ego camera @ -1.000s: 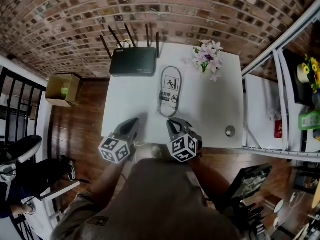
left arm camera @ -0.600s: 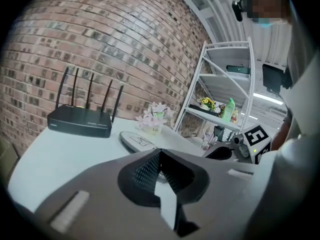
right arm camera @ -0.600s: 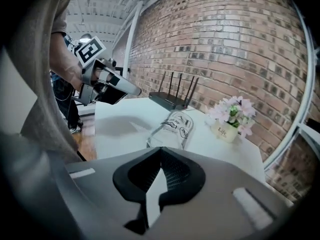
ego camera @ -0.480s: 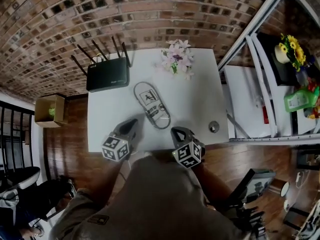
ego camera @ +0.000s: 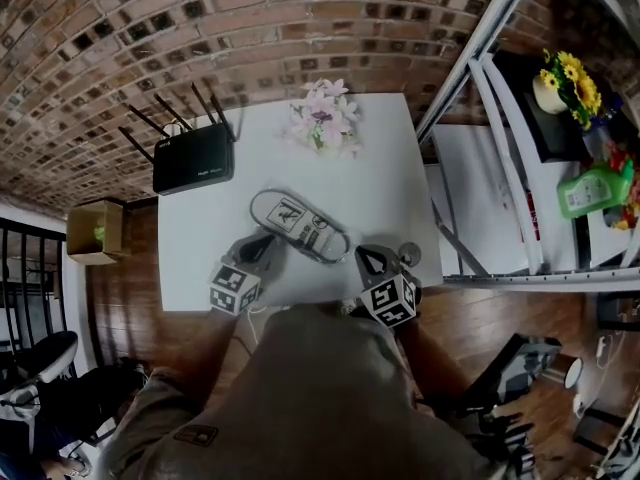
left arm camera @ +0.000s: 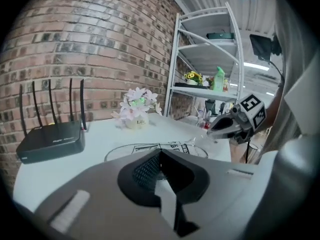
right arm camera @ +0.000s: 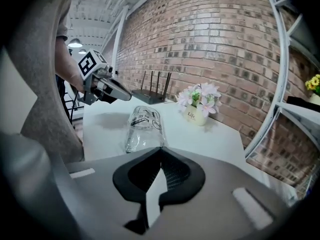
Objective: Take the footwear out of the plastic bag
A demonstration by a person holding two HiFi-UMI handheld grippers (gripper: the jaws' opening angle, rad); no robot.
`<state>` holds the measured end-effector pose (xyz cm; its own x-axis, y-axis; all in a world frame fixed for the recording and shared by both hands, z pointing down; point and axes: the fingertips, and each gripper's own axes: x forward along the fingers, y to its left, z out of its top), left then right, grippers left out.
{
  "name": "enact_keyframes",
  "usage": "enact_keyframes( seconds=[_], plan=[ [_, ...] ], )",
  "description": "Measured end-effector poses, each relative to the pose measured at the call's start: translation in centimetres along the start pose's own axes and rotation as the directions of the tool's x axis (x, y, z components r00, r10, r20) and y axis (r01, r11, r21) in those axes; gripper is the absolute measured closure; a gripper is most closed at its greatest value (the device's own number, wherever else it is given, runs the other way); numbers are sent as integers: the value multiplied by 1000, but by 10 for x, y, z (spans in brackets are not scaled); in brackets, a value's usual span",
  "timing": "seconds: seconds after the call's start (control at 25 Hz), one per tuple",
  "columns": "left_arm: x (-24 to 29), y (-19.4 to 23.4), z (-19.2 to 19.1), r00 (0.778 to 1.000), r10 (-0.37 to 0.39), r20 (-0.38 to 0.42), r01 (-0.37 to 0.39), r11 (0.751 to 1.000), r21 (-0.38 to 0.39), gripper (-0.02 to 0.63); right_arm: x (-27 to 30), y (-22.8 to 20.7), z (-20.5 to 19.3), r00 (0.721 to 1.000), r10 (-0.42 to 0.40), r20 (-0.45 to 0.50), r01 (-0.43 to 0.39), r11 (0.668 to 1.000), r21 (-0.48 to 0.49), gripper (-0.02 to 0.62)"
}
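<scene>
Left gripper (ego camera: 266,246), right gripper (ego camera: 364,258) moved forward; now flank plastic bag (ego camera: 300,225) near side.

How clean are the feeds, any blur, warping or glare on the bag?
Head view: fisheye bows the brick wall, plastic bag sharp. Left gripper view: dark corners, the left gripper hides most of the bag. Right gripper view: bag clear, mild sheen.

home ofc, brick wall (ego camera: 200,28), router (ego camera: 193,164), shelf (ego camera: 470,203)

— What do we have on the white table (ego camera: 390,188)?
— We have a clear plastic bag (ego camera: 300,225), black print on top, lying flat and slanted near the front edge, pale flat footwear (ego camera: 285,211) inside it.
</scene>
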<state>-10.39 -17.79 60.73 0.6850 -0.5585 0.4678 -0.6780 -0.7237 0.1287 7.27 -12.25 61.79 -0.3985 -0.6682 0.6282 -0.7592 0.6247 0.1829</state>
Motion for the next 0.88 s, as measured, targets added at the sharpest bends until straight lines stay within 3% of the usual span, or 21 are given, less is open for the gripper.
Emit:
enact_keyframes(
  seconds=[0.16,0.32,0.48,0.68,0.76,0.88],
  plan=[
    [11,-10,-5,998,-15,-60,23,989,143,604,3,-19,-5,1000,-12,17,11,999,35,580],
    [21,-22,-11,991,-49,-128,85,952,294,578,9,-29,-8,1000,-8,27,6,999,46,580],
    [32,-31,-29,968,-68,-243,175,875,452,420,12,-33,-8,1000,-4,29,2,999,50,580],
    [48,-34,-41,943,-32,-330,242,748,619,357,14,-34,-7,1000,-1,30,-1,998,59,580],
    [56,-33,-44,938,-17,-345,252,718,649,357,14,-35,-10,1000,2,28,-4,998,65,580],
    [63,-33,-47,934,-8,-358,261,702,663,367,14,-36,-14,1000,5,21,-7,997,72,580]
  ],
)
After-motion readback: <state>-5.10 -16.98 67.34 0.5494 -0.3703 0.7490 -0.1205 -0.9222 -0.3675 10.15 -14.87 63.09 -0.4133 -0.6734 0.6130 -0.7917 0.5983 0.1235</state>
